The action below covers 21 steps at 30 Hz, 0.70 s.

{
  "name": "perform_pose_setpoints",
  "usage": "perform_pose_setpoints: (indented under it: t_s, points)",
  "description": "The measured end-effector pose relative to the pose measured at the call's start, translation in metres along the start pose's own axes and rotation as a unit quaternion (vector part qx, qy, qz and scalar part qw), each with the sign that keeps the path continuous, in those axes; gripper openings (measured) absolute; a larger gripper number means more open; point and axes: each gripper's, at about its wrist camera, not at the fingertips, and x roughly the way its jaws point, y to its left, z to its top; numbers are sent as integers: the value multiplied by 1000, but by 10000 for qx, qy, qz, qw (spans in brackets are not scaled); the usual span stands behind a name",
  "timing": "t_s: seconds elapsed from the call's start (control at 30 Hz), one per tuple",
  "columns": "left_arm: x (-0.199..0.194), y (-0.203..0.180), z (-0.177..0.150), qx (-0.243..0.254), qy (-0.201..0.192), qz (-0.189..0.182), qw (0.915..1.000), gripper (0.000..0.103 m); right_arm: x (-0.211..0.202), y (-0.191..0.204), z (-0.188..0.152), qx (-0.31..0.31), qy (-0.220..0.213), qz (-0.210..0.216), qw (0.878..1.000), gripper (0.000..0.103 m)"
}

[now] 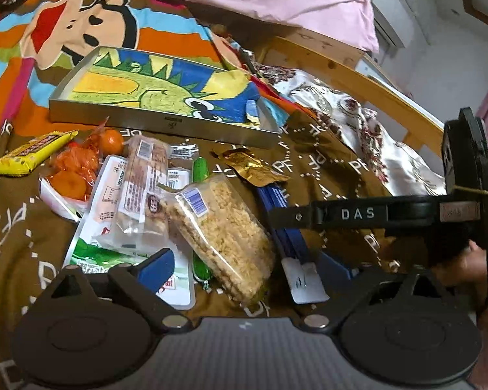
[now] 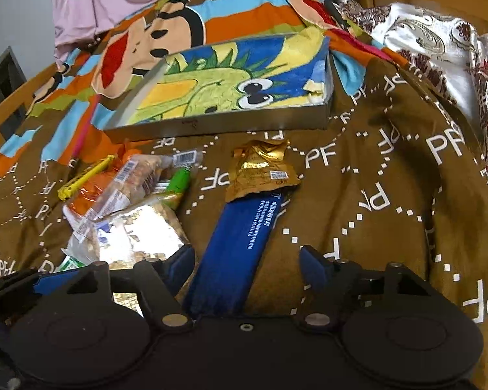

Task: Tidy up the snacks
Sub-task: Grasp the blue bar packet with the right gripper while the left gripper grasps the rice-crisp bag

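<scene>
The right gripper (image 2: 245, 261) has its blue-padded jaws spread wide around the near end of a long blue snack packet (image 2: 240, 243), which lies flat on the brown printed bedspread (image 2: 390, 214) with neither pad clearly touching it. The packet's far end tucks under or against a crumpled gold foil pouch (image 2: 262, 170); I cannot tell which overlaps which. It looks light, flat and flexible, with a slick film surface, so it will probably sag if lifted by one end; a pinch across its narrow width, nearer the middle, seems the safer hold, firm enough not to slip yet gentle on whatever is inside. The soft bedding will give under the fingers, which should help a pad get beneath the edge. The left gripper (image 1: 247, 265) is also open and holds nothing, hovering over the snack pile on the left, where a clear pack of crumbly puffed-grain bar (image 1: 221, 234) lies between its fingers; that one looks fragile and would crush under a hard squeeze. The shallow metal tray (image 2: 218, 126), lined with a cartoon dinosaur cloth, lies farther away on the bed, the likely destination.
</scene>
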Motion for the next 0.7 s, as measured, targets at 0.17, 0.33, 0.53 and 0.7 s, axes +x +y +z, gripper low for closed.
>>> perform_pose_setpoints:
  t_s: [0.17, 0.33, 0.53, 0.7]
  points:
    - [7, 10, -5, -405, -158, 19, 9991, 84, 2, 3, -1, -127, 29, -50, 9999, 69]
    - [13, 20, -6, -850, -267, -36, 9960, 69, 4, 5, -1, -201, 62, -86, 9997, 69]
    - [22, 22, -5, -947, -259, -15, 9952, 66, 6, 6, -1, -228, 85, -102, 9997, 68]
    - [28, 18, -3, -934, -219, 109, 9953, 66, 6, 5, -1, -194, 103, -86, 9997, 69]
